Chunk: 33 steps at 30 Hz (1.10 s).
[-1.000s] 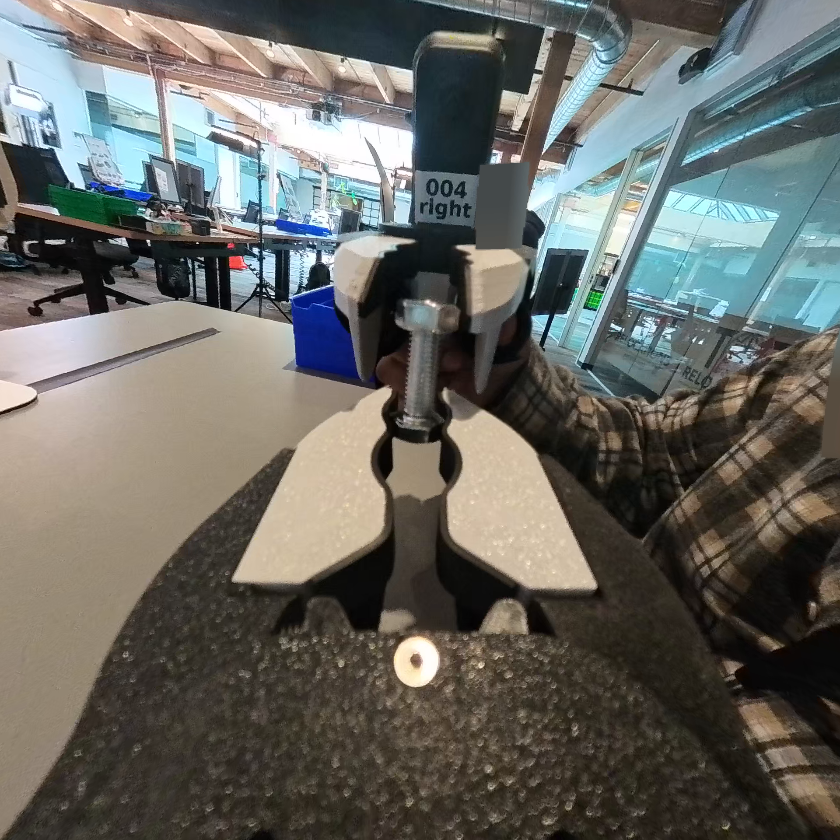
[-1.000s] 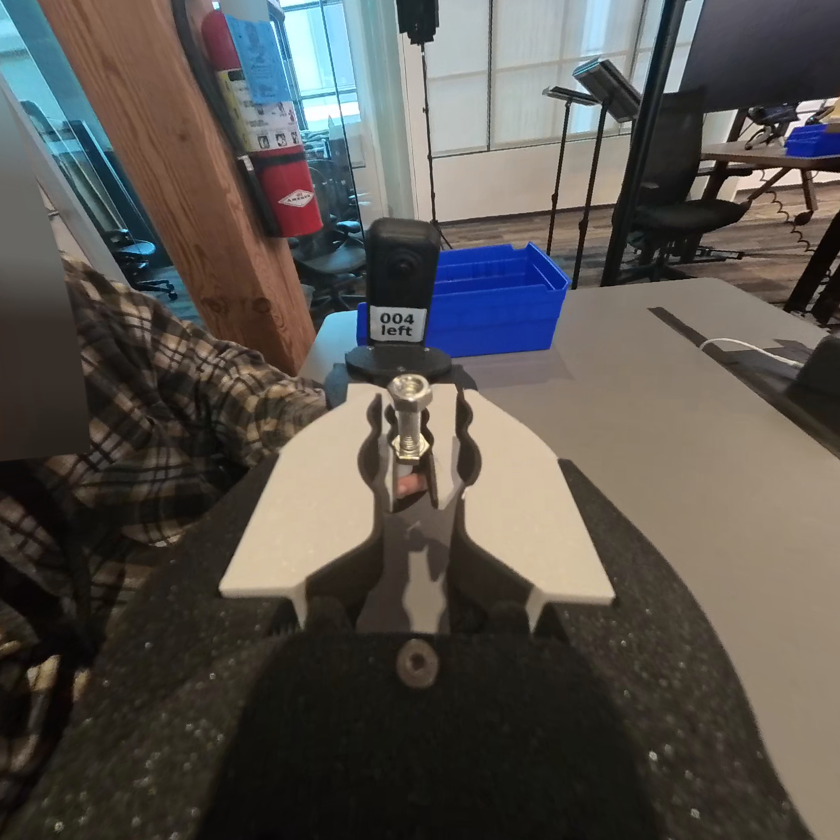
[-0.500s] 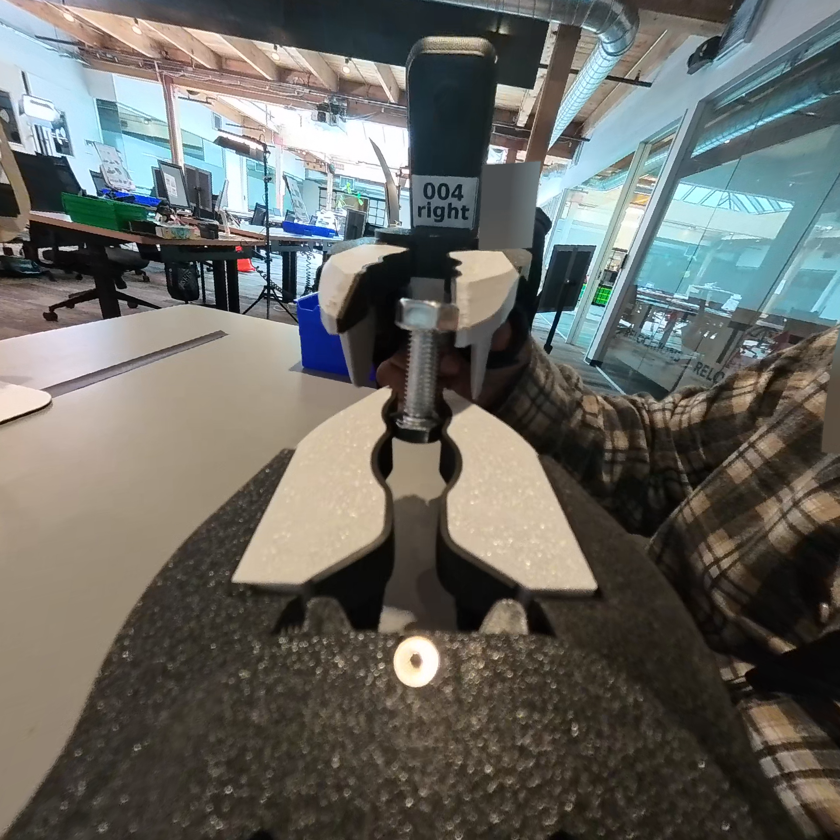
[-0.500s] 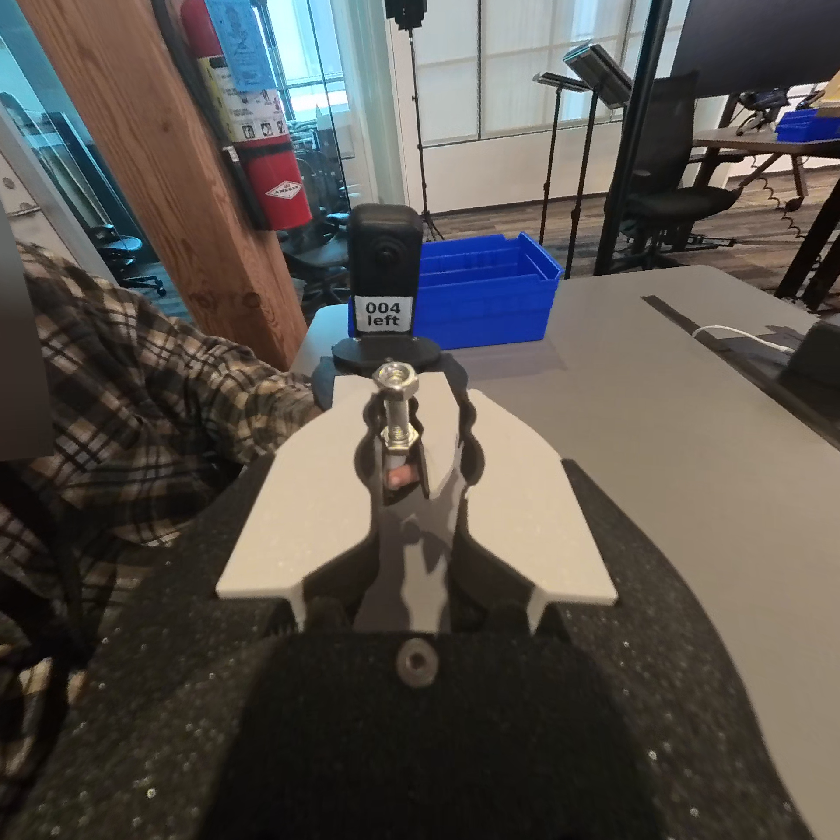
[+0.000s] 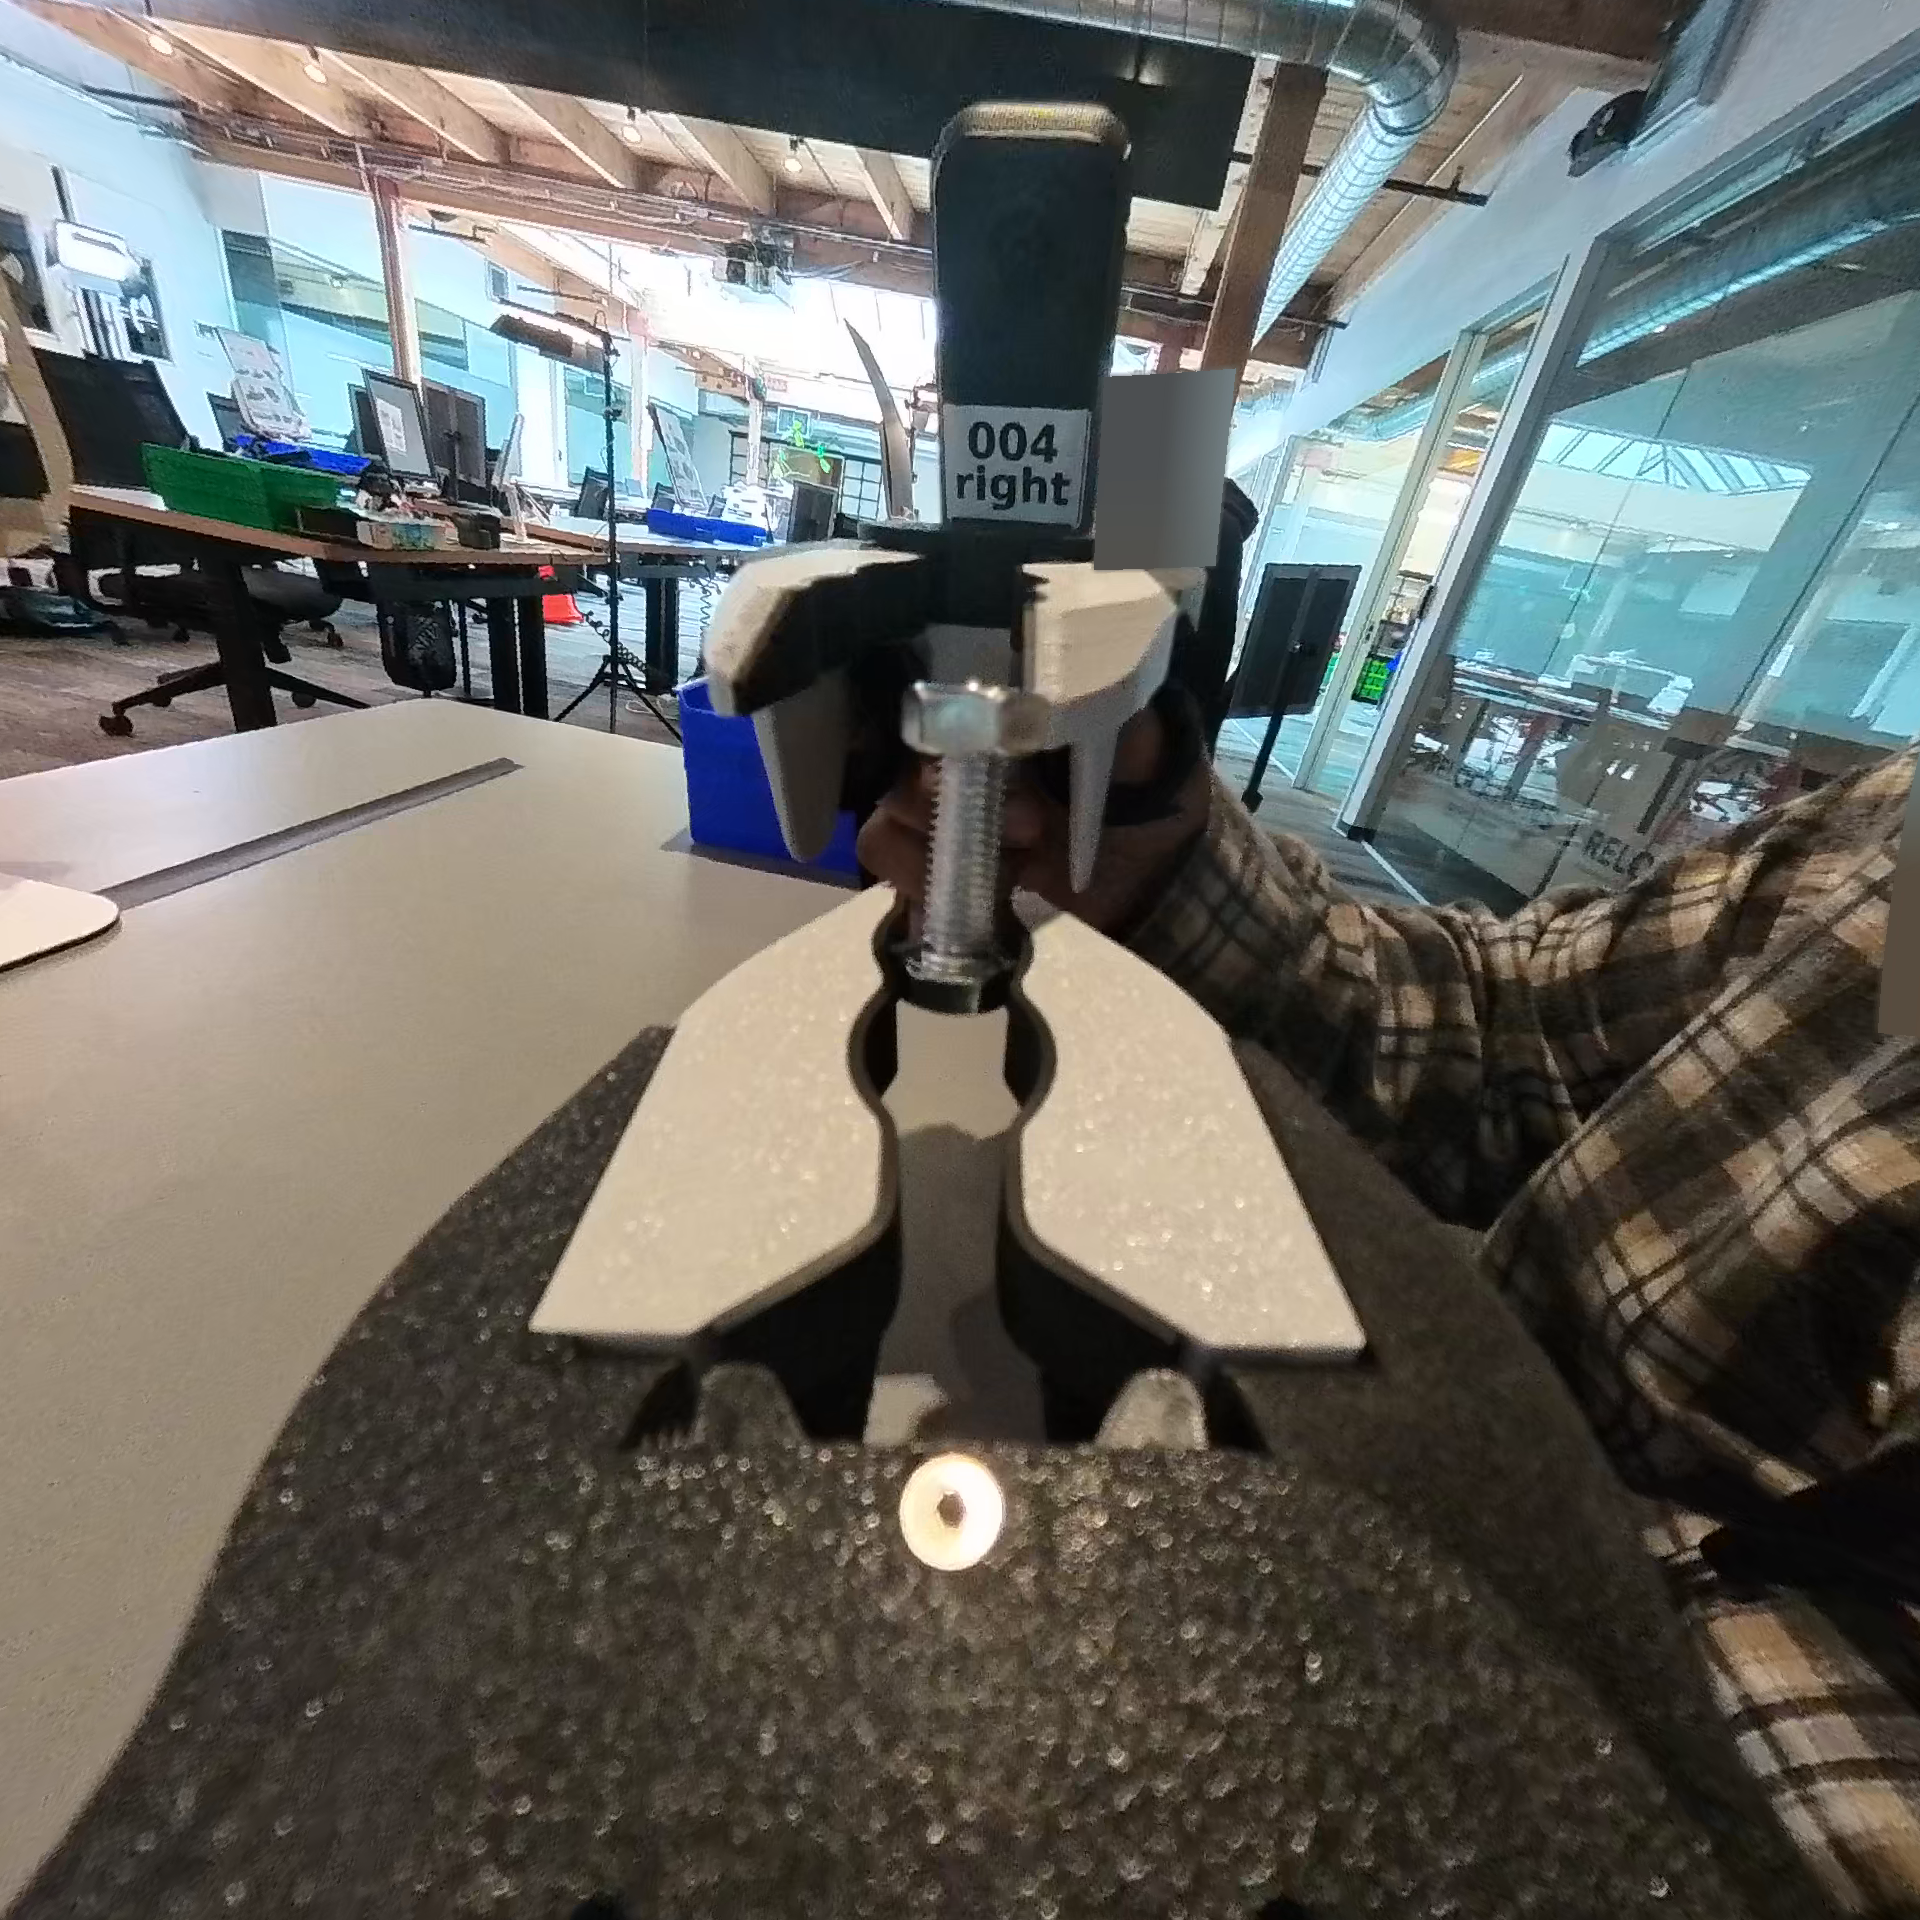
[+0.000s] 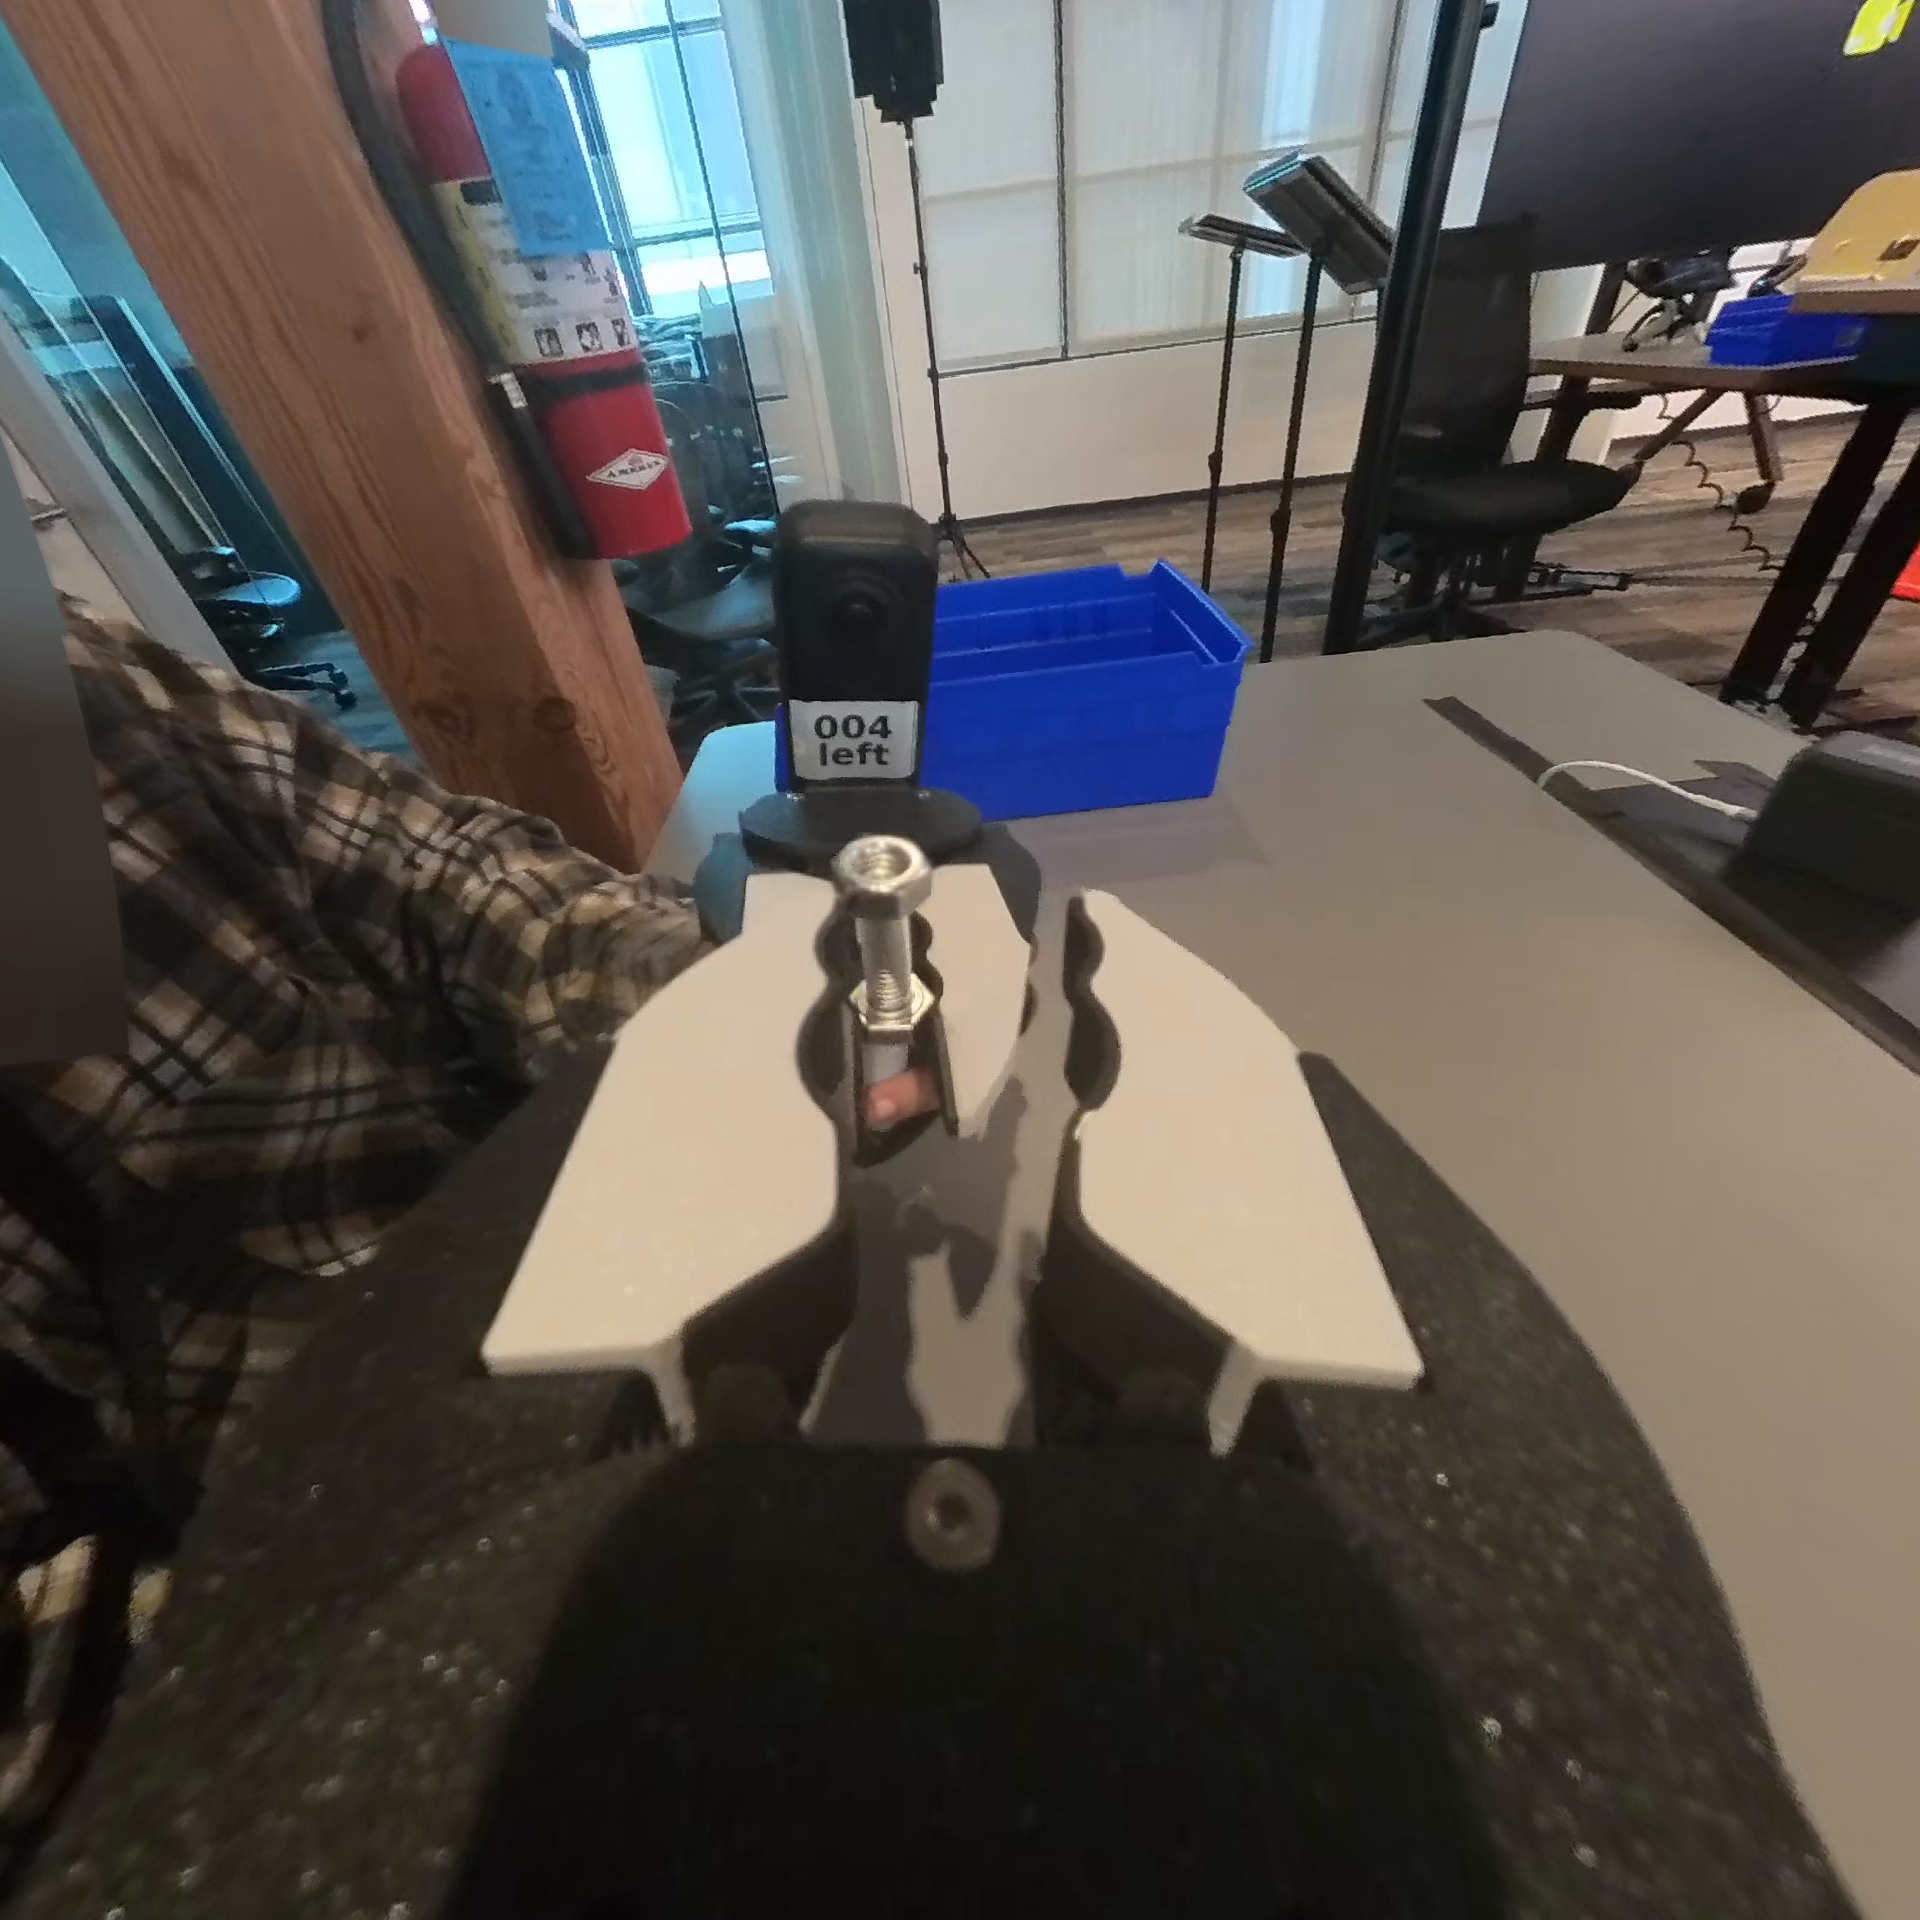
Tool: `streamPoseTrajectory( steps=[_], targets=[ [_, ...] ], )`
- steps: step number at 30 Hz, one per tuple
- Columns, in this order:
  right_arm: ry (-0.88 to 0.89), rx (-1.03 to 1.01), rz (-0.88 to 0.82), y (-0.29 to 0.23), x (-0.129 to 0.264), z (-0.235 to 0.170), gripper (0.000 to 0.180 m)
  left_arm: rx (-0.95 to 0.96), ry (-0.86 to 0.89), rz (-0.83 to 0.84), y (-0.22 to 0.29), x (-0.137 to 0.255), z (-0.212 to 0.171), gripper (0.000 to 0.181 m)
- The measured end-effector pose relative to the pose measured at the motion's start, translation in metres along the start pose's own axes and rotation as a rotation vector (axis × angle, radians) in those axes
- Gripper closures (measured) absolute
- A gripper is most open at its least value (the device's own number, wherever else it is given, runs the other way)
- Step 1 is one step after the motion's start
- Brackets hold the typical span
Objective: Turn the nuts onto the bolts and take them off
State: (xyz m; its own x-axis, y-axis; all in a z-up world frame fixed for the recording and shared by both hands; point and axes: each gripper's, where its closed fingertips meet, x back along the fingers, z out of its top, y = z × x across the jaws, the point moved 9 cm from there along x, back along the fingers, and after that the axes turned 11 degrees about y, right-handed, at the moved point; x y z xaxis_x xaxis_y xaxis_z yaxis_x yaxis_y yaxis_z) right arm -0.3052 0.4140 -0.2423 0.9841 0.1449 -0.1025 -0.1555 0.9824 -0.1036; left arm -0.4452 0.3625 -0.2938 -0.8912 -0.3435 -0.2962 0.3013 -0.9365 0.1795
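Observation:
A silver bolt [image 5: 961,831] stands roughly upright with its hex head [image 5: 971,719] on top. My left gripper [image 5: 951,935] is shut on the nut [image 5: 948,971] threaded low on the bolt. My right gripper [image 5: 945,862] faces it from above. Its fingers are spread on either side of the bolt head, with a gap on the left side. In the right wrist view the right gripper [image 6: 935,894] is open. The bolt head [image 6: 883,878] sits near its left finger [image 6: 727,1091] and the nut [image 6: 890,1010] lies below. The left gripper's camera [image 6: 852,644] stands behind.
Both grippers are above a grey table [image 5: 312,935]. A blue bin [image 6: 1070,707] stands at its far edge. A dark device with a white cable [image 6: 1829,821] lies at the right. A person's plaid sleeve [image 5: 1558,1039] is beside the grippers. A white pad [image 5: 42,920] lies at the left. One gripper's finger ends stand about 4 centimetres off the other's.
My right gripper's fingers have spread wider around the bolt head, which now sits off-centre toward the left finger. My left gripper still holds the nut.

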Motion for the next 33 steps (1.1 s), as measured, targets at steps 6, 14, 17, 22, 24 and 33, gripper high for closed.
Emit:
streamPoseTrajectory(
  steps=[6,14,17,22,24,33],
  targets=[
    [0.014,0.002,0.027,-0.004,-0.003,0.001,0.139,0.000,-0.005,-0.001,0.000,-0.001,-0.001,0.166],
    [0.003,-0.005,0.000,0.001,0.002,0.002,0.138,0.000,-0.002,-0.001,0.000,-0.001,-0.001,0.166],
    [0.020,-0.007,0.019,-0.002,0.000,0.002,0.138,0.000,-0.005,-0.001,0.000,-0.001,-0.001,0.166],
    [0.014,-0.006,0.037,-0.008,-0.010,-0.002,0.142,-0.006,-0.012,0.004,0.000,-0.001,-0.001,0.166],
    [0.011,-0.005,0.046,-0.009,-0.013,-0.004,0.148,-0.009,-0.014,0.001,0.001,-0.001,-0.002,0.166],
    [0.001,0.024,0.097,-0.012,-0.010,-0.002,0.161,0.000,-0.009,-0.029,0.003,-0.002,-0.001,0.166]
  ],
)
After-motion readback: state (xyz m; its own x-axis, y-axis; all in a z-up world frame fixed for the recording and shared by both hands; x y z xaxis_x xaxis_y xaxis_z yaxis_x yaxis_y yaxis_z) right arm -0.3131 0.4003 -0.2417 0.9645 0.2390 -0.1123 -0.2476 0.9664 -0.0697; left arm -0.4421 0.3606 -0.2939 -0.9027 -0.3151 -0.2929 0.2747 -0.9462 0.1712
